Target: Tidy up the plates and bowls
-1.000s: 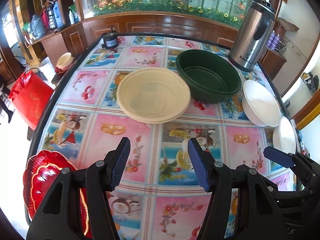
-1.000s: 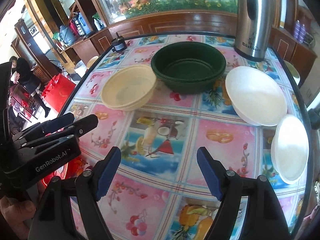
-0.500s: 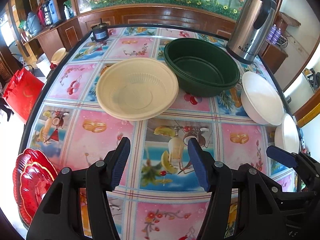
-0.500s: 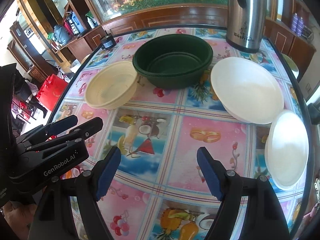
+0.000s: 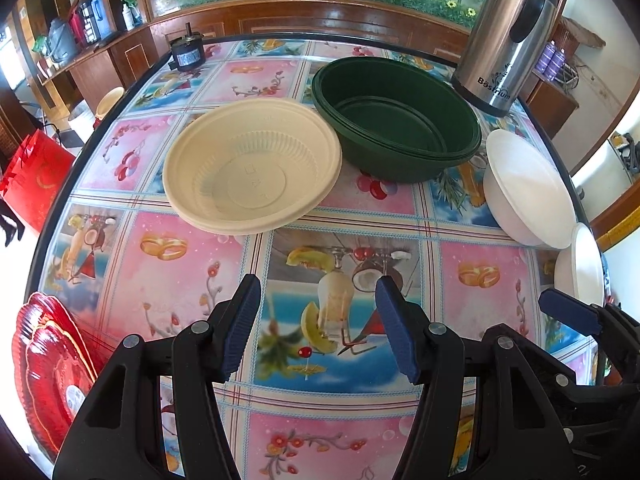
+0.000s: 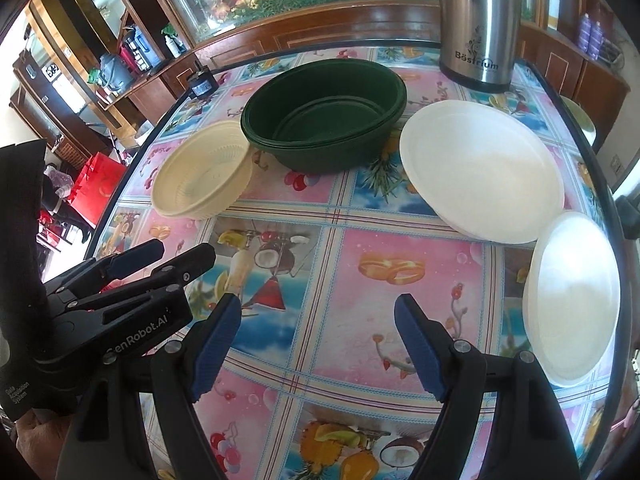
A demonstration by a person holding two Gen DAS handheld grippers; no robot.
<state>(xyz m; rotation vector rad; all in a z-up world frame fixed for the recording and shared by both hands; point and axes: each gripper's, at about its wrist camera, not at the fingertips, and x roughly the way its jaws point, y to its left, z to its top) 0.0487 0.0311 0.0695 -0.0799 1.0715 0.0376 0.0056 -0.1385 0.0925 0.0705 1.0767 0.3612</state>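
Two grippers hang over the table (image 5: 120,280) with nothing between their fingers: the left gripper (image 5: 318,328) and the right gripper (image 6: 318,344) both spread wide. Ahead sit a cream bowl (image 5: 252,164), green bowls (image 5: 396,118) (nested, just beside it), white plates (image 6: 480,168) at right, and red plates (image 5: 48,364) at the left edge.

Two near, forward views, shared table (image 5: 192,264)

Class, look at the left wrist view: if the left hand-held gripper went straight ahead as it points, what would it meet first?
Probably the cream bowl, the nearest dish ahead of the open left hand-held gripper; depth is uncertain, and the green bowl sits beyond it.
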